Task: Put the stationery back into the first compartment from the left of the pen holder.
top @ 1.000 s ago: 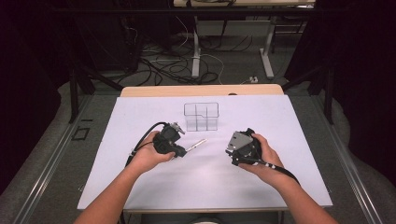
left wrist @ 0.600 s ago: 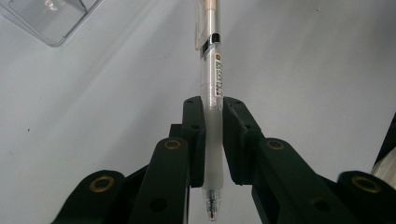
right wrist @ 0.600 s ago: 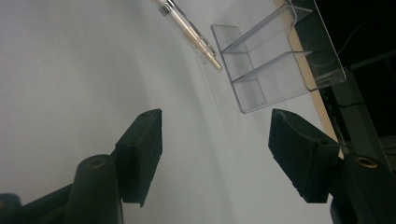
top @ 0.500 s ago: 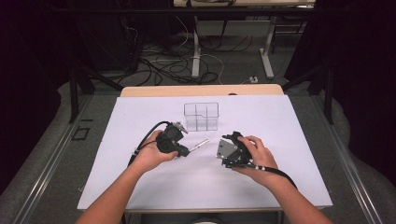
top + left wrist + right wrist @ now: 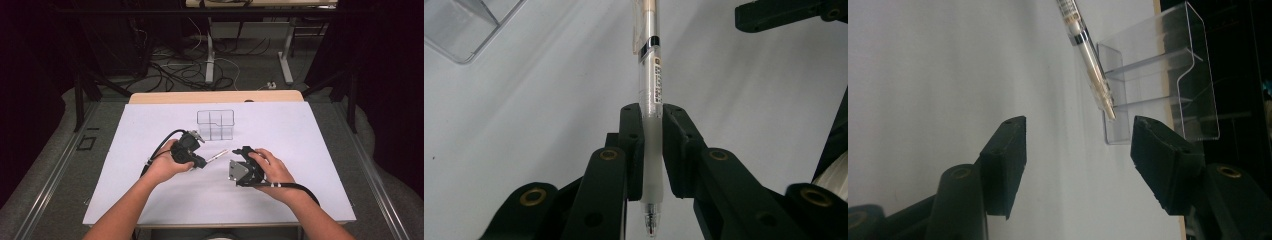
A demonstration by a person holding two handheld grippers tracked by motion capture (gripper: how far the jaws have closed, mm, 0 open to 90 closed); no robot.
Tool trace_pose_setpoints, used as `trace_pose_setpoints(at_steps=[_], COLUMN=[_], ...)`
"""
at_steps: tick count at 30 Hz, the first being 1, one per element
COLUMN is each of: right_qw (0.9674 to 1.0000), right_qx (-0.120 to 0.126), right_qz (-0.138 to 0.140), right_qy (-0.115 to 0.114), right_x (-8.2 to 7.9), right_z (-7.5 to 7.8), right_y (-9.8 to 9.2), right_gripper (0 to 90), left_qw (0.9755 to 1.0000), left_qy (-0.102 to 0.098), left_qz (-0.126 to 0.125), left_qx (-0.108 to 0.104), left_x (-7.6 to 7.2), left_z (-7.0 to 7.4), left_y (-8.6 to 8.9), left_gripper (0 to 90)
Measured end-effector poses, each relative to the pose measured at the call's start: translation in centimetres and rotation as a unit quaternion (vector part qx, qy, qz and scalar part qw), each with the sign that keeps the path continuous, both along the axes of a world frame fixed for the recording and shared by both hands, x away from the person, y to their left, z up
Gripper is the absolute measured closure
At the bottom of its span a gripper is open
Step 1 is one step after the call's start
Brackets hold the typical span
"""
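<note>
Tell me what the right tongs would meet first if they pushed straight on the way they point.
Probably the free end of the pen, which the left tongs hold. Right tongs are open, aimed at it; the clear organizer lies beyond. Depth is uncertain.

- Clear divided organizer (image 5: 216, 124) stands upright at the far middle of the white table top (image 5: 300, 145); it is the sole fixed obstacle there.
- Pen (image 5: 217, 154), clamped in the left gripper (image 5: 200, 161), juts out toward the right gripper (image 5: 239, 162) and crosses the lane between the two grippers.
- Gap between pen end and organizer: near, not touching.
- Right gripper view: jaws stand apart, having just been closing, nothing between them; the pen end (image 5: 1100, 90) lies just beyond the gap.
- Table top left and right of the organizer lies open for passage.
</note>
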State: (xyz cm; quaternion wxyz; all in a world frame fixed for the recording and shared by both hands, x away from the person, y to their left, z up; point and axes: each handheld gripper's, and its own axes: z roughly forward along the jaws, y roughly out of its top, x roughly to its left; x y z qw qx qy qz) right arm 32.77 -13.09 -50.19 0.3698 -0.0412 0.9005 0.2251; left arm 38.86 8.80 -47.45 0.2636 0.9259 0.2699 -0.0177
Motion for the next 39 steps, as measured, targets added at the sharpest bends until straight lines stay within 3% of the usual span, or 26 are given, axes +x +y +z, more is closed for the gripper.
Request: trace_pose_setpoints(at_steps=[5, 6, 10, 17, 27, 39], right_qw=[0.9995, 0.9997, 0.9986, 0.9971, 0.9924, 0.9888], right_qx=[-0.003, 0.0, -0.018, -0.038, -0.07, -0.093], right_qz=[0.026, 0.021, 0.04, 0.051, 0.073, 0.084], right_qy=[-0.018, -0.014, -0.029, -0.042, -0.07, -0.081], right_x=[0.0, -0.1, 0.0, 0.1, 0.0, 0.1], right_z=[0.0, -0.1, 0.0, 0.0, -0.1, -0.4], right_y=[0.1, 0.1, 0.3, 0.8, 1.4, 1.7], right_gripper=[45.9, 46.6, 49.8, 55.5, 58.3, 62.6], left_qw=[1.0, 1.0, 1.0, 0.9999, 0.9996, 0.9987], left_qy=[0.0, 0.003, 0.006, 0.013, 0.015, 0.018], left_qz=[-0.008, -0.003, -0.008, -0.005, -0.025, -0.048], left_qx=[0.002, -0.001, 0.001, -0.004, 0.004, 0.004], left_x=[0.0, -0.1, 0.0, 0.0, -0.2, -0.4], left_z=[0.0, 0.0, 0.0, 0.5, 1.0, 1.3], left_y=[-0.3, -0.4, -0.6, -1.3, -2.8, -4.2], left_gripper=[79.7, 79.7, 79.7, 79.7, 79.7, 79.7])
